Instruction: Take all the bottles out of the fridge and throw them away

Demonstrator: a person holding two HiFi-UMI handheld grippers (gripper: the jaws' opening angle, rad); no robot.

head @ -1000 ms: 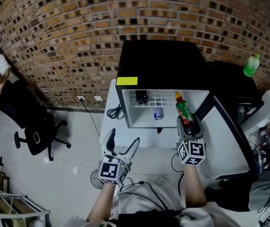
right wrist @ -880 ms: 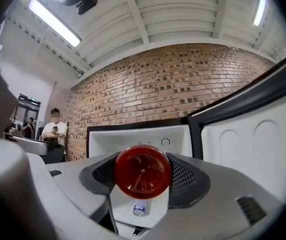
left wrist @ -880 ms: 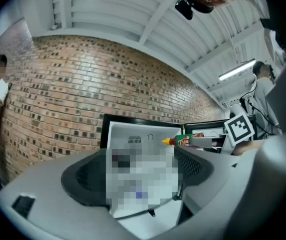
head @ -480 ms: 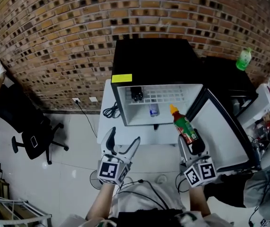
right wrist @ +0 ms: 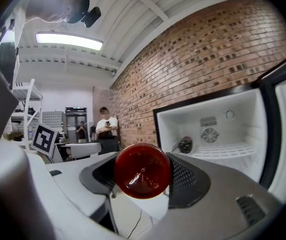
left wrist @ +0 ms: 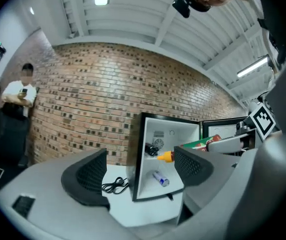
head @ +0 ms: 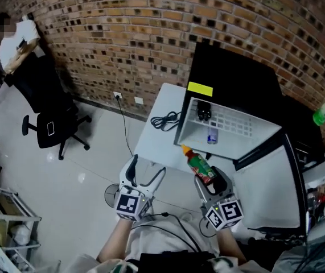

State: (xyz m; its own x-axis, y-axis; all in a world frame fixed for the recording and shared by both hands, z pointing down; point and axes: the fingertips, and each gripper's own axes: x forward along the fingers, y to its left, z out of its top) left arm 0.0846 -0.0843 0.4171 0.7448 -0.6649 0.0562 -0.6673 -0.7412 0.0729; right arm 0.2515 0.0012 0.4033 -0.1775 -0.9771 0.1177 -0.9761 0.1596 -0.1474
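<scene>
Your right tongs [head: 210, 178] are shut tight on a bottle [head: 197, 162] with a red and green label and an orange cap. The right gripper view shows its round red bottom pinched between the two jaws. The bottle is out of the fridge [head: 233, 81]. It hangs in the air in front of the open door [head: 267, 181], near the front edge of the white surface [head: 161, 144].

Your left tongs [head: 147, 169] are open and hold nothing. They hang low beside the right ones, well away from the fridge.

So one bottle is out, but it is not thrown away yet. No view shows a bin, so you will have to look for one.

There is more to do after that. A small bottle [head: 211, 135] lies on the floor of the fridge. A dark thing [head: 204, 114] sits on the white shelf above it, at the back. It is too small to tell if it is a bottle.

A green bottle [head: 323, 114] stands far off to the right, outside the fridge, so it is likely not part of your job.

I think you are near the start.
</scene>
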